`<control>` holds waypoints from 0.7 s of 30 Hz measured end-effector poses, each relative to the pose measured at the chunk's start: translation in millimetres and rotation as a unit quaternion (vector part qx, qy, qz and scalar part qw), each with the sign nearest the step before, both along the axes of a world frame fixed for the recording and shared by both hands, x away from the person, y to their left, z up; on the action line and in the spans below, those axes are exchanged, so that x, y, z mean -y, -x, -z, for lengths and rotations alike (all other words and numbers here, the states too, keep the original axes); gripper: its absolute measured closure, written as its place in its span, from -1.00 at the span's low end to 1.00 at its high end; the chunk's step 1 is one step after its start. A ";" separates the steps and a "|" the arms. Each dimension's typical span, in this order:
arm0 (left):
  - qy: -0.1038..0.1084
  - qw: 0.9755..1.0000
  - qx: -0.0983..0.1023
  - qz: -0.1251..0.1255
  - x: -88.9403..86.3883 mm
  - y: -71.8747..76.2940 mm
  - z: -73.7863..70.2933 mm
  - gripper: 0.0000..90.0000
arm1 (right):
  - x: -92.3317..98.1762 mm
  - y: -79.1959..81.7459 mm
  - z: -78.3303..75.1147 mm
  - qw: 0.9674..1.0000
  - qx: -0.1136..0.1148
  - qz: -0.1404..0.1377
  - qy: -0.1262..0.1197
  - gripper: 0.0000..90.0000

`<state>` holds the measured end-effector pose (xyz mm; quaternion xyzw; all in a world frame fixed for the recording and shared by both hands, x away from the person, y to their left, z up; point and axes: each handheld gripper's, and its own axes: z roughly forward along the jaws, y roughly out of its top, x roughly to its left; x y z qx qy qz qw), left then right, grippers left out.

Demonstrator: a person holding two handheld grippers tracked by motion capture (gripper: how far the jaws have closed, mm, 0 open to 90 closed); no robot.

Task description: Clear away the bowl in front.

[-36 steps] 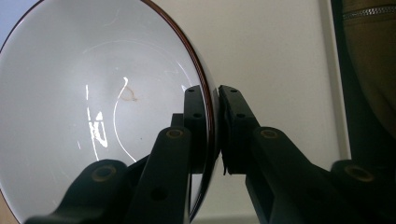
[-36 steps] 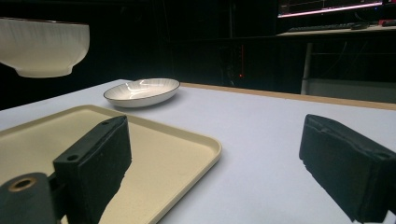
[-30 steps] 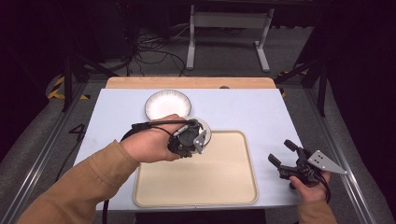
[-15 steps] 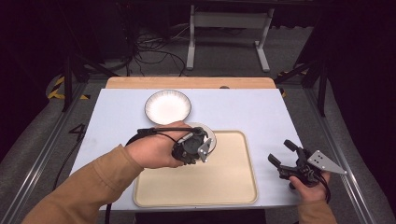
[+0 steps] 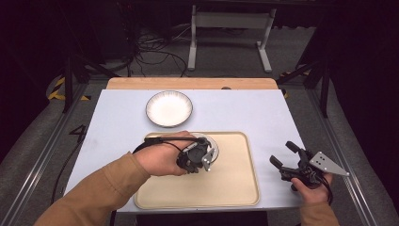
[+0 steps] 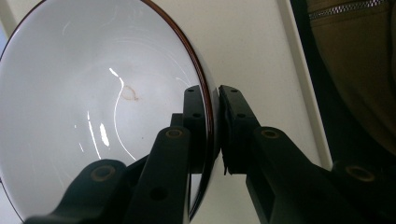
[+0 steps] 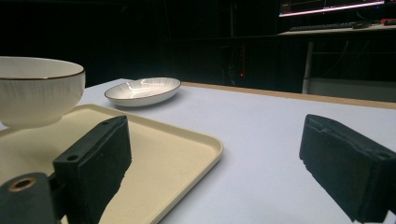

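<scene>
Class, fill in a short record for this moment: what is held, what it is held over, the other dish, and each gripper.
held: bowl, pinched at its rim
over: tray
other dish: plate, on the table beyond the tray
left gripper: shut on the bowl rim
right gripper: open, holds nothing, right of the tray

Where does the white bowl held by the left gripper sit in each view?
High view: bowl centre, over the tray's far left part, in the left gripper.
Left gripper view: bowl across the left, rim between the fingers.
Right gripper view: bowl far left.
Shared landmark: beige tray.
</scene>
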<state>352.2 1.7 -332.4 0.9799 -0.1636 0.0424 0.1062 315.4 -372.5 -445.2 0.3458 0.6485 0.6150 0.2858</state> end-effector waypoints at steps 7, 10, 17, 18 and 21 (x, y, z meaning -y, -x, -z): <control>0.000 1.000 -0.009 0.002 3.5 -2.1 10.2 0.83 | 1.1 0.1 0.5 1.000 -0.003 0.001 -0.003 -0.79; -0.001 1.000 -0.010 -0.001 3.9 -3.6 15.7 0.83 | 1.7 0.3 0.6 1.000 -0.004 0.001 -0.002 -0.79; -0.008 1.000 -0.020 -0.002 6.1 -7.0 26.4 0.83 | 1.9 -0.7 1.6 1.000 -0.003 0.002 0.001 -0.79; -0.008 1.000 -0.021 -0.002 6.5 -7.6 28.2 0.83 | 1.8 -0.5 1.6 1.000 -0.004 0.002 0.000 -0.79; -0.010 1.000 -0.024 -0.008 7.4 -8.8 33.0 0.83 | 1.9 -0.5 1.5 1.000 -0.003 0.002 0.001 -0.79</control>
